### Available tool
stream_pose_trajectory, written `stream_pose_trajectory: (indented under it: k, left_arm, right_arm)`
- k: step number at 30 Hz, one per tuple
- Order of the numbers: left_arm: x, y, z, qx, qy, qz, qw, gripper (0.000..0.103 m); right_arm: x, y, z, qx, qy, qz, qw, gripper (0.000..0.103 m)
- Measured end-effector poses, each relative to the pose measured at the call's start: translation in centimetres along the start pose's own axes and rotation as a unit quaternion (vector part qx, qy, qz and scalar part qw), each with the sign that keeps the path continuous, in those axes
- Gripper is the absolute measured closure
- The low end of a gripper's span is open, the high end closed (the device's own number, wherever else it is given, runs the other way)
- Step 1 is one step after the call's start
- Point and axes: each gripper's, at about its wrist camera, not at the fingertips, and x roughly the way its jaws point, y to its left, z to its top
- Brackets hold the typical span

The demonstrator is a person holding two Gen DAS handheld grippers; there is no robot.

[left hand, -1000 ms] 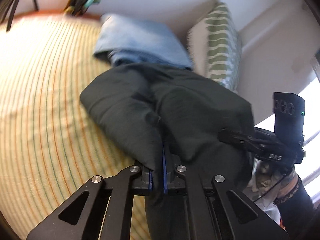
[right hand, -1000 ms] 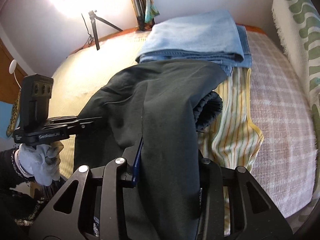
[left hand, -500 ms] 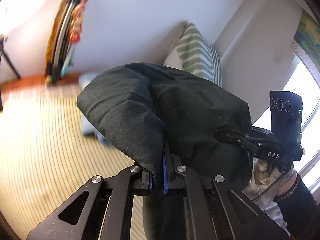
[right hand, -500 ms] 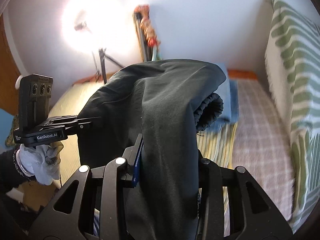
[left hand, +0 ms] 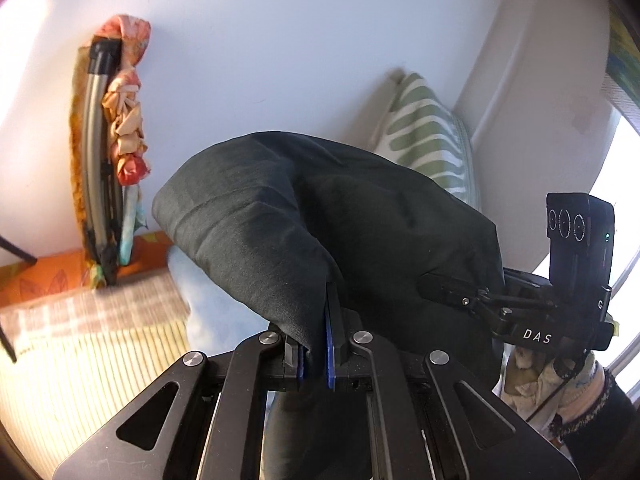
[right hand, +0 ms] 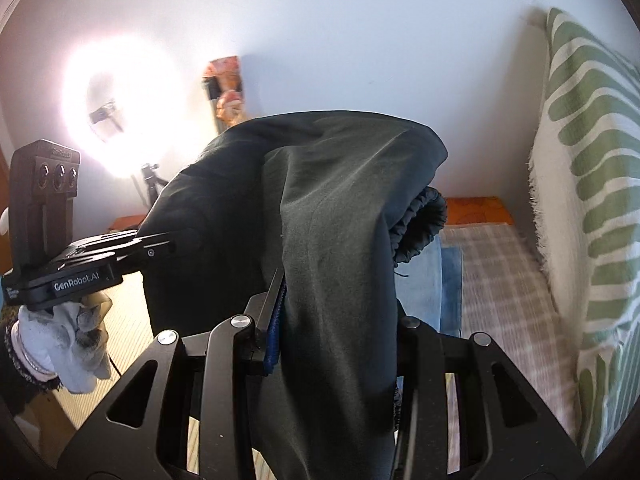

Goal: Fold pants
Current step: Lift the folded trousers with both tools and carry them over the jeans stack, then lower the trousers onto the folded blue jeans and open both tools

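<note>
Clearly the dark pants are mid-fold and off the bed: they hang bunched in the air, draped forward over both sets of jaws, with a gathered elastic hem or waistband curled just right of the right jaws. The left gripper has its jaws narrowed onto a thick fold of the cloth, blue pads pressing it from both sides. The right gripper seems to be pinching cloth too, though only its left jaw and blue pad show; fabric covers the other, so that grip is a judgement. At least one fold looks made, since the layers are doubled, but how many I cannot tell; laying the bundle down flat and smoothing it appear to be left. Below the jaws the lower part of the pants is cut off by the frame. Beyond them lie a blurred pale-blue folded garment on the striped bed, a green-patterned pillow to the right, and a glaring ring light far left.
</note>
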Motion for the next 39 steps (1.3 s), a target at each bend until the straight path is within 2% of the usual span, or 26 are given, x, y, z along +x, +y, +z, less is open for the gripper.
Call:
stream_pose_trajectory:
  k: [5,11,19,21,22,23,24,26,30,33,36,39]
  left_arm:
    - [4.1,2.1,0.7,-0.01,0.019,0.016,0.9996,0.098]
    - [7.1,3.8,0.7,-0.02,0.033,0.04,0.9984,0.098]
    - [8.4,4.8,0.0,-0.028,0.056,0.066,0.9958,0.096]
    - [8.3,5.1,0.0,-0.029,0.064,0.073,0.9949,0.087]
    - [8.3,5.1,0.0,-0.03,0.068,0.078,0.9942,0.084]
    - [8.3,5.3,0.1,-0.032,0.072,0.083,0.9934,0.074]
    - [8.0,5.4,0.0,-0.034,0.072,0.088,0.9929,0.063]
    - [7.2,5.6,-0.2,-0.036,0.065,0.09,0.9932,0.055]
    - [6.0,5.9,-0.2,-0.042,0.065,0.083,0.9935,0.055]
    - [4.9,5.4,-0.3,-0.027,0.06,0.087,0.994,0.055]
    - [3.4,4.9,-0.6,-0.014,0.053,0.09,0.9944,0.048]
    - [1.6,4.2,-1.0,-0.005,0.047,0.09,0.9948,0.047]
  right_arm:
    - [4.9,-1.9,1.2,0.003,0.016,-0.01,1.0,0.067]
    - [9.6,-4.2,1.1,0.011,0.042,-0.011,0.999,0.067]
    - [13.2,-6.1,0.7,0.02,0.08,-0.021,0.996,0.062]
    - [13.4,-6.6,0.5,0.025,0.085,-0.034,0.995,0.056]
    - [13.4,-6.9,0.4,0.029,0.089,-0.048,0.995,0.05]
    - [13.5,-7.1,0.4,0.031,0.093,-0.062,0.993,0.045]
    - [13.4,-7.3,0.4,0.032,0.096,-0.076,0.992,0.044]
    - [12.8,-8.0,0.5,0.04,0.092,-0.095,0.99,0.043]
    - [10.8,-8.9,0.3,0.053,0.083,-0.095,0.991,0.043]
    - [9.3,-8.5,0.3,0.053,0.077,-0.096,0.991,0.043]
    - [7.4,-7.4,-0.2,0.045,0.068,-0.097,0.992,0.043]
    - [5.7,-6.5,-0.7,0.032,0.061,-0.099,0.993,0.043]
